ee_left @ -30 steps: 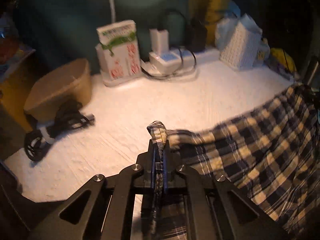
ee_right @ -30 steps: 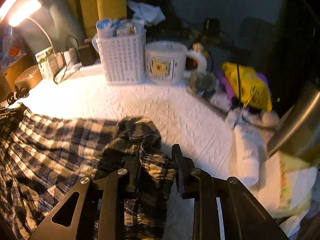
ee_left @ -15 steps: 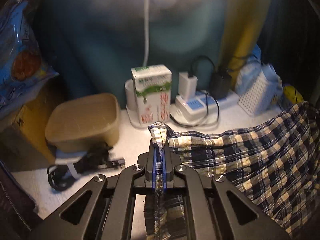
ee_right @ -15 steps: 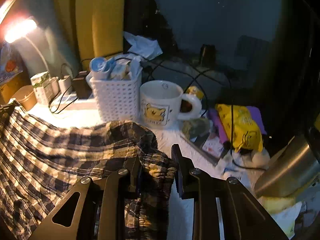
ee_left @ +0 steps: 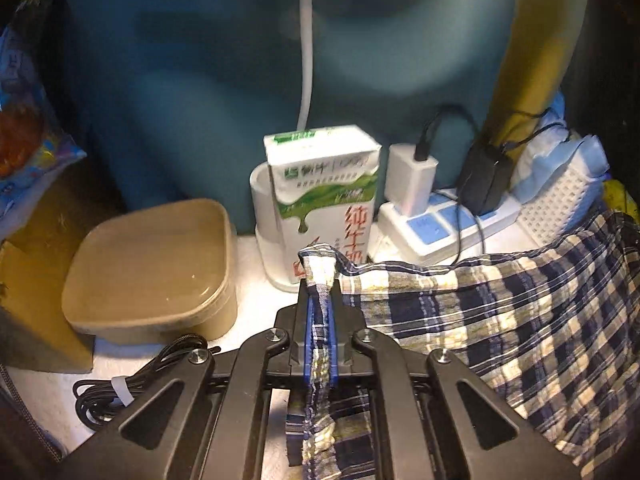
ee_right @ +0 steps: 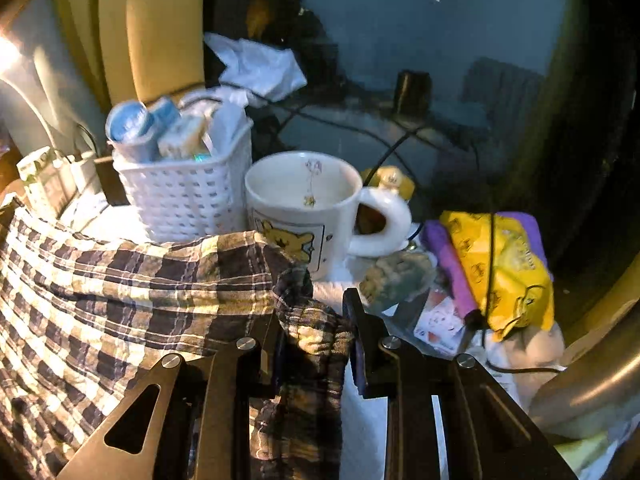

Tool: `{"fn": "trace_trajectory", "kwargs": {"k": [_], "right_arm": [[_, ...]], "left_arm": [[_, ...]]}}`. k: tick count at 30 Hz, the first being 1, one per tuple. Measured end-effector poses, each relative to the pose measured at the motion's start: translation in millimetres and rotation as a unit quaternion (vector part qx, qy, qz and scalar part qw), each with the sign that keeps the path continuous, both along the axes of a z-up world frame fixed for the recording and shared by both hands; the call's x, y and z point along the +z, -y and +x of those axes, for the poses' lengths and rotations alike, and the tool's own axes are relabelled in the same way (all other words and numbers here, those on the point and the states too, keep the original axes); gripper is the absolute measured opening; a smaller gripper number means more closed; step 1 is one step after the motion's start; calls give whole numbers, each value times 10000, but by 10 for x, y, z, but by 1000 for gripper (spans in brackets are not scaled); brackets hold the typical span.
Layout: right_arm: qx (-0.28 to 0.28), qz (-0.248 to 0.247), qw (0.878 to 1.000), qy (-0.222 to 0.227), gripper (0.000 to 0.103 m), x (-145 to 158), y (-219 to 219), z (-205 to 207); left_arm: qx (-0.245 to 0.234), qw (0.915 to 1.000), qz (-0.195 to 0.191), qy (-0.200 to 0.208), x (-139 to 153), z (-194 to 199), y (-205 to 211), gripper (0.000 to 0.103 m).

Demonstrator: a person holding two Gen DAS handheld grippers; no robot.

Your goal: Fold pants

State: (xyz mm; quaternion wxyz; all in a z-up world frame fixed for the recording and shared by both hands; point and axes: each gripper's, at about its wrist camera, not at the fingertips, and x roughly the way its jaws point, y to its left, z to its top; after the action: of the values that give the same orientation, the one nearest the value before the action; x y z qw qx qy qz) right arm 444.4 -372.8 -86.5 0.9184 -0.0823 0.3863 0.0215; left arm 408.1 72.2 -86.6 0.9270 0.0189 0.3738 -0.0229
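Pants (ee_left: 500,320), blue-and-cream plaid, hang spread between the two grippers above the white worktop (ee_left: 256,308), upper edge pulled fairly straight from one grip to the other. Left gripper (ee_left: 318,300): jaws nearly together, clamped on a thin doubled corner of the cloth, which pokes out past the tips. Right gripper (ee_right: 314,320): jaws narrow but parted wider, pinching a thick bunched wad at the other corner. Step in hand, as I judge it: cloth lifted and stretched, being carried toward the cluttered back of the worktop for a lay-down or a fold-over; no crease is set yet. Close ahead of the left grip: milk carton (ee_left: 324,200), tan tub (ee_left: 152,268), power strip (ee_left: 440,224). Ahead of the right: white basket (ee_right: 188,196), bear mug (ee_right: 304,208). Next move calls for both grips kept firm and level, the edge kept taut, and the cloth lowered onto bare worktop short of that clutter. Risk: hem catching the mug or carton.
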Motion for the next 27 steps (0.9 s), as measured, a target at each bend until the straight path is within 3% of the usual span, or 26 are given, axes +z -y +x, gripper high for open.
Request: {"fn": "trace_trajectory", "kwargs": {"k": [3, 7, 9, 11, 12, 20, 27], "right_arm": [[-67, -13, 9999, -117, 26, -109, 0, 62], [-205, 30, 9997, -164, 32, -164, 29, 105], [-331, -29, 9994, -48, 63, -123, 47, 90], [-412, 5, 9991, 141, 82, -37, 70, 39], [-429, 38, 9989, 209, 83, 9, 77, 9], [-309, 73, 9987, 401, 83, 281, -25, -367], [-188, 150, 9990, 372, 83, 345, -128, -807]], "left_arm": [[23, 9990, -276, -340, -44, 50, -70, 10], [137, 9989, -345, -288, 42, 22, -148, 14], [115, 9990, -369, -225, 114, -28, -151, 27], [121, 9992, -348, -130, 173, -89, -143, 67], [127, 9993, -330, -79, 203, -132, -136, 72], [50, 9996, -285, 37, 350, -575, -118, 74], [168, 9996, -224, -44, 344, -964, -137, 74]]}}
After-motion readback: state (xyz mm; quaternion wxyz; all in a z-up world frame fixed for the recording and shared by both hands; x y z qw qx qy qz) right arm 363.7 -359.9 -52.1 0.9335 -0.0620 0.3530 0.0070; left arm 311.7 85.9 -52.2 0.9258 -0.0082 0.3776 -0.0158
